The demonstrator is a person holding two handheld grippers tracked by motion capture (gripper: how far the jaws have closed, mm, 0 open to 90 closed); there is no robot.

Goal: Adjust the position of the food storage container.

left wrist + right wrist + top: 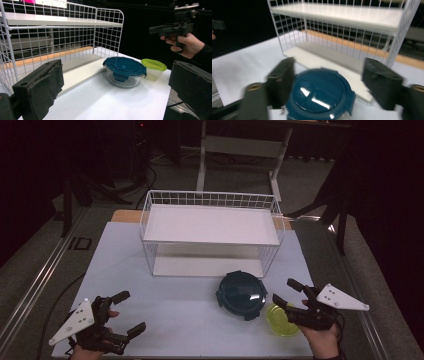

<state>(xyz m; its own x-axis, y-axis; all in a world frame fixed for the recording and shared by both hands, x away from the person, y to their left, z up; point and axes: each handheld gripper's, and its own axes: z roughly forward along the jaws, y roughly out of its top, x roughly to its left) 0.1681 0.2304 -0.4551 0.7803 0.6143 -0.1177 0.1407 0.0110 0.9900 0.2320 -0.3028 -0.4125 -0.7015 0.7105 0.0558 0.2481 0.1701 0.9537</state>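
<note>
- The left gripper point(118, 314) hangs over the near left corner of the table point(165, 315), its jaws spread wide and holding nothing; in the left gripper view the two black pads frame bare tabletop, with everything of interest well ahead of them.
- The wire rack point(210, 232) stands ahead of both pairs of jaws at the far middle of the table, its two white shelves bare.
- The blue-lidded container point(241, 294) sits just in front of the rack's right end. In the right gripper view its lid point(320, 93) lies between and a little ahead of the two jaws, which stand apart on either side without touching it.
- The right gripper point(289, 293) is released, hovering just beside the container and above the small green-lidded tub point(281, 318) that sits against the container's near right side.
- Likely risks, as I judge them: the right gripper view is blurred, so the hand seems to be moving; closing while off-centre could let the glass bowl slip out or pivot between the pads.
- A low approach could knock the green-lidded tub toward the table edge.
- Lifting by the lid alone may pop a clip and drop the bowl.
</note>
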